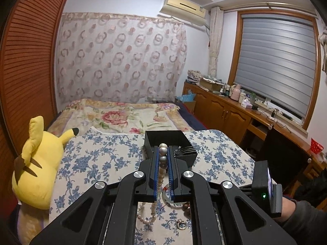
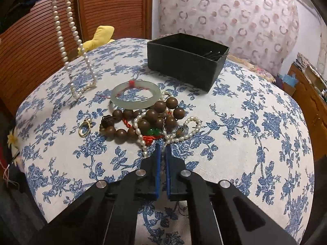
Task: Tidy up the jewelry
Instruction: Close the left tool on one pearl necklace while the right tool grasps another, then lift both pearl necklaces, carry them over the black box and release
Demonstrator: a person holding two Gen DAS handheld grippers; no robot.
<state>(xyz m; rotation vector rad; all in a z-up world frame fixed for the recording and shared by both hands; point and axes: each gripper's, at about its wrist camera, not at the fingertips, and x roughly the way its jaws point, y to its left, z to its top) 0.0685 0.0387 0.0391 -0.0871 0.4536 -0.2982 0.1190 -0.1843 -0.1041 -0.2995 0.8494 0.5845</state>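
Left wrist view: the left tool is seen clenched on a pearl necklace. Larger grey-white pearls are pinched between the blue pads, and smaller cream pearls are seen hanging down from them to a loop near the cloth below. A black box is seen just beyond the fingertips, open at the top, with dark metal pins at its right end. A pale green bangle and a gold ring are partly seen under the tool. The tabletop is covered by a white cloth printed with blue flowers. A yellow plush toy is noted at its left edge, and a bed with a floral blanket behind. A patterned curtain, a wall air conditioner, a blinded window and a wooden cabinet are recorded in the room.

Right wrist view: the right tool is seen with its jaws closed together on a strand of a small pearl bracelet. The bracelet is tangled with a brown wooden bead string, a green stone and orange-red cord. The bangle, tied with red thread, is found just behind the heap and touching it, with the ring to the left and apart from it. The necklace is seen hanging at upper left, its lower end touching the cloth. The black box stands further back, apart from the heap.
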